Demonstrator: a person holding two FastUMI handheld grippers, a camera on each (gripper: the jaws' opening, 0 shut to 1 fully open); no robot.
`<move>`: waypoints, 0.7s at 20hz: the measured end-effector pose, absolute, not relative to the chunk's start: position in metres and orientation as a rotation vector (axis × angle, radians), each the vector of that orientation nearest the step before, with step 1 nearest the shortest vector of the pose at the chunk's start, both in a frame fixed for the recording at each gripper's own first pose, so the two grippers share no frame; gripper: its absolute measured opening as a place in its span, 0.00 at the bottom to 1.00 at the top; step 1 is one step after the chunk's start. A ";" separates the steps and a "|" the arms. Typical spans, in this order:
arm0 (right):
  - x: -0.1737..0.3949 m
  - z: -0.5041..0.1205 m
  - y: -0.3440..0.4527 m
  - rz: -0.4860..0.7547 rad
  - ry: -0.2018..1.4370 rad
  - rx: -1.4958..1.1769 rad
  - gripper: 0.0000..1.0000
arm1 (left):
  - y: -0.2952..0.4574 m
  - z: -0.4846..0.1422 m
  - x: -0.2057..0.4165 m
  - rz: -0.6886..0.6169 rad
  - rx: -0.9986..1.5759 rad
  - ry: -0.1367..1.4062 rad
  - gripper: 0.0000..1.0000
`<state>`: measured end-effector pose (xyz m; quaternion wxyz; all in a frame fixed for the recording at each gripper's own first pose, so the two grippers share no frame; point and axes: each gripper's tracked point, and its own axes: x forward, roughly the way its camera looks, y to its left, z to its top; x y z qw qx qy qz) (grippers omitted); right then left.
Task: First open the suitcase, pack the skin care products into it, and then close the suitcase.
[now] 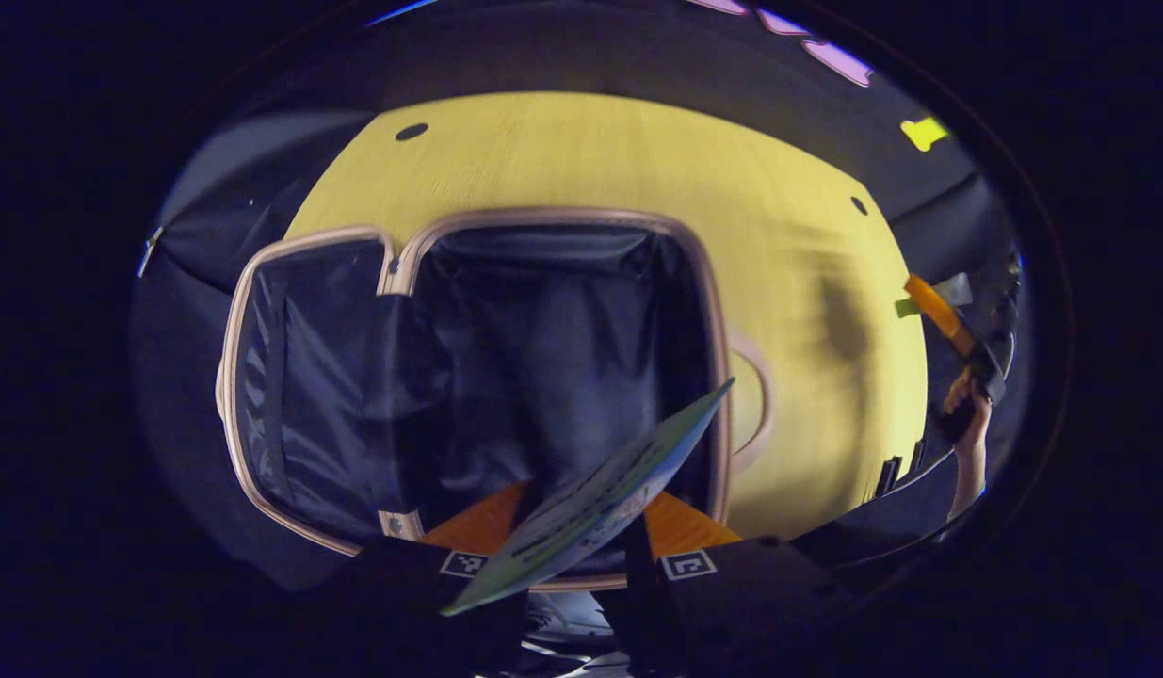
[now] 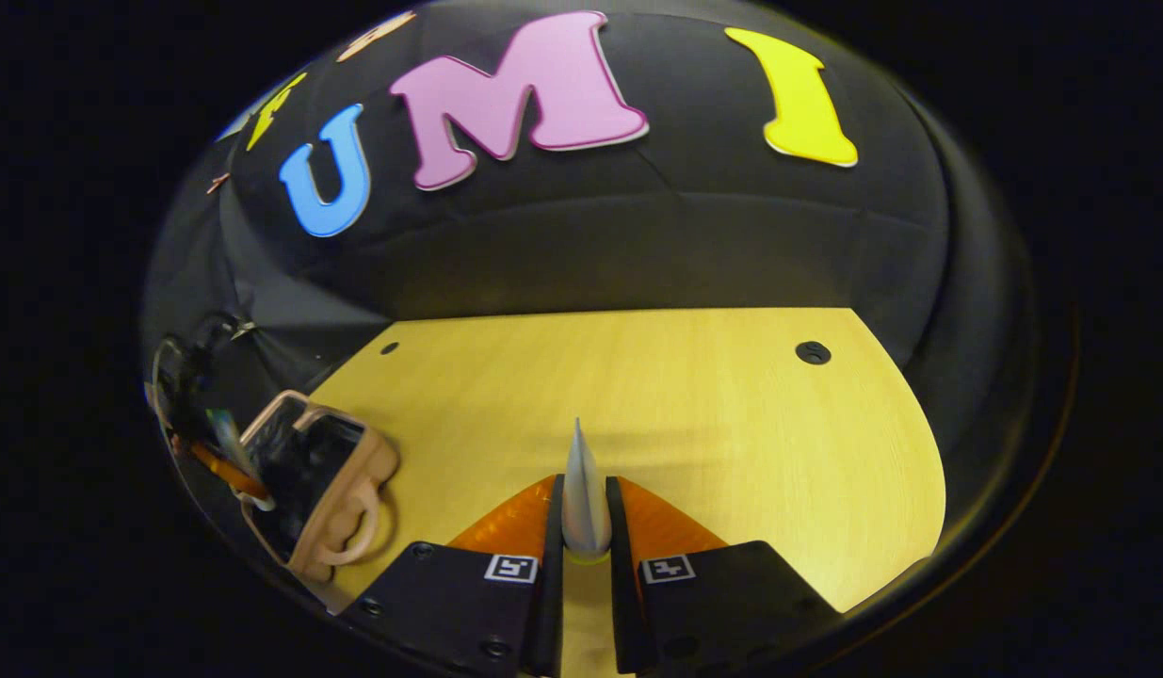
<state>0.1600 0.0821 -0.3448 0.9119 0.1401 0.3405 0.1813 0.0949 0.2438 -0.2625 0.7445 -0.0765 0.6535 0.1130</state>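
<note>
Yellow wood-grain bench [image 1: 581, 160] carries the open suitcase [image 1: 468, 377], beige-rimmed, dark lining exposed, directly below the left claw [image 1: 581, 541]. Left claw is closed on a flat sachet [image 1: 600, 494], tilted, above the case interior. Other claw [image 1: 967, 358] sits far right, hand-held.

Right gripper view: bench [image 2: 694, 395] bare ahead; suitcase [image 2: 317, 480] far left. Right claw [image 2: 584, 532] pinches a slim silver tube [image 2: 583, 494], upright, above the bench.

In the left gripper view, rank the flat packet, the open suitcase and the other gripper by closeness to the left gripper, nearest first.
1. Flat packet: clamped between the left gripper fingers, tilted over the case.
2. Open suitcase: directly below and ahead, on the yellow table.
3. Right gripper: far right, past the table's edge, in a hand.
</note>
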 end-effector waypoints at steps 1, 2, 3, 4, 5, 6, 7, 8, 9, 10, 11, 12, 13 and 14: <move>0.149 -0.331 0.094 0.403 0.694 0.287 0.25 | 0.254 -0.276 0.087 0.256 -0.166 1.493 0.47; 0.137 -0.322 0.108 0.433 0.693 0.284 0.25 | 0.266 -0.290 0.080 0.275 -0.152 1.546 0.46; 0.126 -0.313 0.122 0.456 0.693 0.279 0.25 | 0.275 -0.304 0.074 0.280 -0.133 1.589 0.47; 0.113 -0.307 0.138 0.484 0.695 0.270 0.25 | 0.282 -0.315 0.069 0.287 -0.127 1.622 0.47; 0.104 -0.302 0.154 0.508 0.700 0.254 0.25 | 0.283 -0.324 0.065 0.288 -0.147 1.625 0.47; 0.093 -0.298 0.172 0.536 0.710 0.241 0.25 | 0.279 -0.329 0.063 0.286 -0.185 1.625 0.50; 0.085 -0.293 0.193 0.571 0.715 0.228 0.25 | 0.276 -0.329 0.062 0.265 -0.215 1.612 0.51; 0.078 -0.290 0.211 0.595 0.716 0.212 0.25 | 0.270 -0.327 0.063 0.230 -0.227 1.582 0.58; 0.071 -0.290 0.229 0.616 0.732 0.195 0.25 | 0.270 -0.317 0.062 0.211 -0.203 1.541 0.75; 0.063 -0.289 0.249 0.639 0.753 0.187 0.25 | 0.274 -0.306 0.063 0.194 -0.168 1.490 0.80; 0.057 -0.287 0.268 0.667 0.782 0.191 0.25 | 0.278 -0.293 0.065 0.180 -0.137 1.427 0.84; 0.046 -0.286 0.290 0.695 0.813 0.203 0.25 | 0.282 -0.278 0.068 0.159 -0.112 1.355 0.86; 0.038 -0.285 0.312 0.723 0.853 0.219 0.25 | 0.285 -0.262 0.069 0.138 -0.095 1.288 0.88; 0.031 -0.287 0.331 0.746 0.900 0.240 0.25 | 0.290 -0.245 0.069 0.122 -0.084 1.220 0.89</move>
